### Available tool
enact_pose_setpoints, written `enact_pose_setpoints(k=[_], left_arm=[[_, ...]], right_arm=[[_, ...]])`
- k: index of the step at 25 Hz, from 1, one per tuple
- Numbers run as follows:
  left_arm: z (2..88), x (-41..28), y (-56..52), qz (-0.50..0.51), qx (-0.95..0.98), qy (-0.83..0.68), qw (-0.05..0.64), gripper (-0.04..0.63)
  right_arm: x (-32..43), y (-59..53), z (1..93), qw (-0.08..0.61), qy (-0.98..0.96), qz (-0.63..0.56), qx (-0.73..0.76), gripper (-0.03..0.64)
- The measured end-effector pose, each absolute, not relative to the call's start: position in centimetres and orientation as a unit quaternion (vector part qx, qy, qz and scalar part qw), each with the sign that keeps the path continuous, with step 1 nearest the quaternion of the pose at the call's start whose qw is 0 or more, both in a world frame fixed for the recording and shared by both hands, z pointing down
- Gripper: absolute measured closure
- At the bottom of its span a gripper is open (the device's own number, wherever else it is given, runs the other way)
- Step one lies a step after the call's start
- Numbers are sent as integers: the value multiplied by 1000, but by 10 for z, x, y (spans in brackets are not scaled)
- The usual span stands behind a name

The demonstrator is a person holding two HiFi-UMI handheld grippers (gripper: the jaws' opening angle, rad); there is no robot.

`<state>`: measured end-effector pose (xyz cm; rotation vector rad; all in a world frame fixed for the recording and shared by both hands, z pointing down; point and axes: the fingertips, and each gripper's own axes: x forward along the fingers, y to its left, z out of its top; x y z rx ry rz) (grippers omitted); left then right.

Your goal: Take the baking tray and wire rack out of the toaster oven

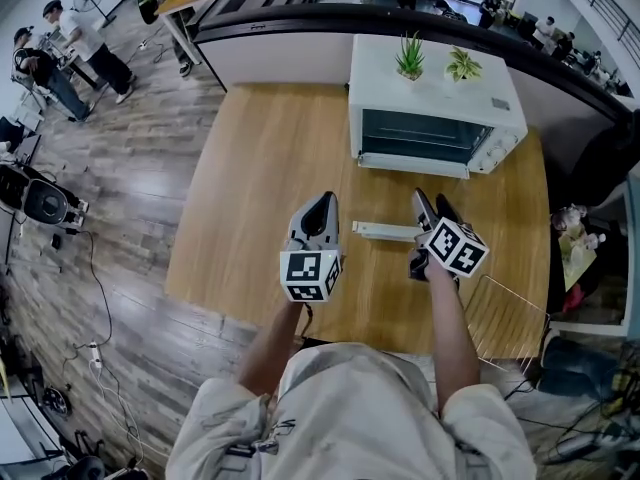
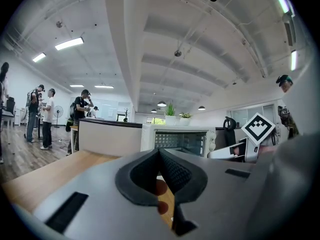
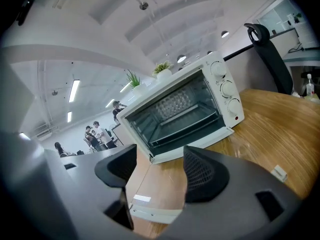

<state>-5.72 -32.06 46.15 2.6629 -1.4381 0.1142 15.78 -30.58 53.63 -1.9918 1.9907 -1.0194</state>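
A white toaster oven [image 1: 435, 108] stands at the back of the wooden table [image 1: 250, 208], its door down and its dark inside facing me. In the right gripper view a shelf-like layer shows inside the oven [image 3: 182, 119]. A flat pale-rimmed tray [image 1: 385, 231] lies on the table between the oven and my grippers. A wire rack [image 1: 510, 318] lies at the table's front right edge. My left gripper [image 1: 325, 200] is shut and empty, left of the tray. My right gripper [image 1: 432, 201] is open over the tray's right end, whose rim [image 3: 150, 211] shows low between the jaws, untouched.
Two potted plants [image 1: 410, 58] stand on the oven's top. A dark-topped counter [image 1: 300, 18] runs behind the table. A side shelf with bottles [image 1: 575, 228] is at the right. People stand far off at the left [image 1: 85, 38]. Cables lie on the floor [image 1: 95, 298].
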Motion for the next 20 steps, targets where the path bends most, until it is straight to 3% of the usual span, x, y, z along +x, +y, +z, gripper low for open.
enact_pose_setpoints(k=[20], left_arm=[[479,-94,-376,50,862,-499,74,581]], right_arm=[[153,-409,565,164,620,-421,-641,330]])
